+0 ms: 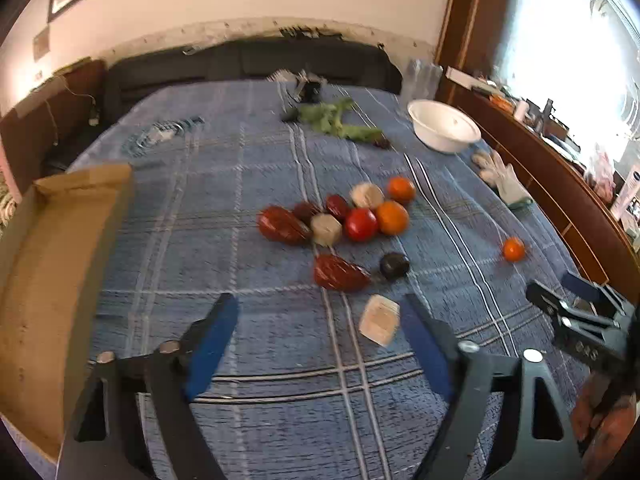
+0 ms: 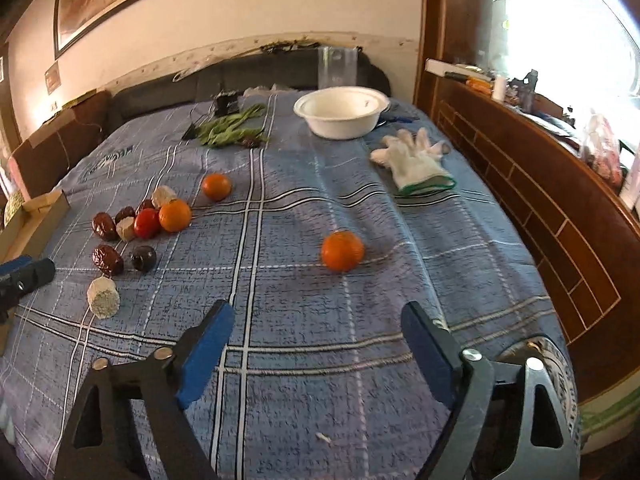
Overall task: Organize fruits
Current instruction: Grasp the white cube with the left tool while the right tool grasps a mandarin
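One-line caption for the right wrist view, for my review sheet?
Open right gripper above blue plaid cloth, facing a lone orange; fruit cluster left, white bowl beyond.

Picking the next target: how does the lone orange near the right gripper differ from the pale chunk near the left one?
The lone orange is round and bright orange; the pale chunk is whitish, speckled, with flat faces. The orange sits apart on open cloth; the chunk lies close to the dark red fruits. Both rest untouched on the blue checked cloth.

Woven cloth bedspread (image 2: 320,208), glossy tomato (image 2: 146,223)
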`<state>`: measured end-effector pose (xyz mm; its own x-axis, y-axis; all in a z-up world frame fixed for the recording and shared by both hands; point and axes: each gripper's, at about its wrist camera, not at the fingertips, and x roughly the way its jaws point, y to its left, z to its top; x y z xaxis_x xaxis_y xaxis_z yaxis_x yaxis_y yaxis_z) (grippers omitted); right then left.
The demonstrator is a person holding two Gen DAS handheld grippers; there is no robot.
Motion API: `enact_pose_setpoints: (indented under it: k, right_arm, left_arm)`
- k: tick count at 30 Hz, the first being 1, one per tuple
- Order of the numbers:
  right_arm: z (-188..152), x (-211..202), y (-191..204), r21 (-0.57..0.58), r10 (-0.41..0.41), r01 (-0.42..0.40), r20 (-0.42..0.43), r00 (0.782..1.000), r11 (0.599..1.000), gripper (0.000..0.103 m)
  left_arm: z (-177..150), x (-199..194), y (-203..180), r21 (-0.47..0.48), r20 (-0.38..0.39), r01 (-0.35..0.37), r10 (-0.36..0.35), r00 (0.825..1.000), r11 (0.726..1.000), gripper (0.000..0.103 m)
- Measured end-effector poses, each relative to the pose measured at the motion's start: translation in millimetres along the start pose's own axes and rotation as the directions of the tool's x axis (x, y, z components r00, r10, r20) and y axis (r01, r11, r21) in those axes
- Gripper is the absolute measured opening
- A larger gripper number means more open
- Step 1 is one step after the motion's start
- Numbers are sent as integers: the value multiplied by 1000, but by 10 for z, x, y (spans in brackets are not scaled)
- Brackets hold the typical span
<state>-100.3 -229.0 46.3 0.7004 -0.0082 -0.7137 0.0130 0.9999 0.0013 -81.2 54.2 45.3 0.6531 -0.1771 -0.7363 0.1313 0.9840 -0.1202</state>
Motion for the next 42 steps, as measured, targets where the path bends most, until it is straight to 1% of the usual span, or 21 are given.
enact_pose_setpoints:
  k: [2, 3, 5, 9, 11, 13, 18, 21, 24, 25, 26, 27, 30, 31, 32, 33, 38, 42]
  right_arm:
    - [73, 88, 5, -7, 2, -2, -17, 1000, 1000, 85]
    - [112, 129, 4, -7, 4, -4, -24, 1000, 1000, 83]
    - [199, 218, -13, 0, 9, -9, -39, 999, 1000, 81]
    - [325, 391, -47, -4, -39, 39, -58, 998, 999, 81]
    - [363, 453, -69, 2, -39, 39, -67, 997, 999, 81]
    - [391, 519, -89, 4, -45, 46, -75, 996, 999, 80]
    - [426, 641, -152, 17, -37, 39, -97, 995, 999, 78]
    - [425, 684, -197, 34, -30, 34, -106, 994, 999, 78]
    - [420, 722, -227, 45, -25, 31, -112, 993, 999, 76]
    - [417, 729, -230, 46, -24, 30, -113, 993, 998, 73]
    - [415, 739, -231, 46, -24, 29, -115, 993, 999, 71]
    - [412, 751, -229, 46, -24, 29, -117, 993, 999, 67]
    - [394, 792, -225, 42, -25, 31, -132, 991, 999, 44]
    - [393, 781, -225, 42, -33, 38, -125, 992, 998, 38]
    - [392, 776, -231, 46, -25, 31, -126, 992, 998, 35]
    - [391, 766, -236, 52, -16, 22, -126, 992, 998, 33]
    - [360, 687, -217, 65, -3, 11, -121, 993, 998, 33]
    - [338, 518, -168, 72, 23, -16, -95, 995, 997, 33]
  left_arm:
    - [-18, 79, -48, 3, -32, 34, -34, 999, 999, 66]
    - [-33, 106, -66, 4, -43, 49, -48, 998, 999, 64]
    - [-51, 169, -110, 7, -59, 66, -65, 996, 998, 63]
    - [-47, 276, -143, -1, -87, 82, -82, 993, 997, 63]
    - [-45, 325, -149, -4, -96, 85, -85, 992, 996, 63]
    - [-38, 370, -152, -6, -104, 88, -89, 991, 996, 60]
    - [-49, 480, -214, 2, -132, 105, -104, 986, 994, 47]
    - [-45, 494, -268, 18, -128, 115, -112, 985, 993, 44]
    - [-52, 506, -305, 31, -122, 112, -107, 987, 993, 43]
    - [-54, 507, -312, 35, -120, 109, -104, 987, 993, 42]
    - [-60, 507, -317, 39, -117, 102, -97, 988, 994, 33]
    - [-59, 510, -326, 42, -116, 93, -88, 989, 995, 26]
    - [-64, 501, -320, 46, -112, 91, -85, 990, 995, 26]
    - [-64, 496, -316, 46, -111, 91, -85, 990, 995, 26]
    - [-65, 486, -312, 44, -108, 91, -86, 990, 995, 26]
    - [-64, 471, -307, 42, -104, 89, -84, 991, 995, 26]
    - [-64, 333, -261, 40, -76, 89, -86, 993, 995, 26]
    - [-61, 200, -194, 25, -51, 91, -89, 995, 996, 26]
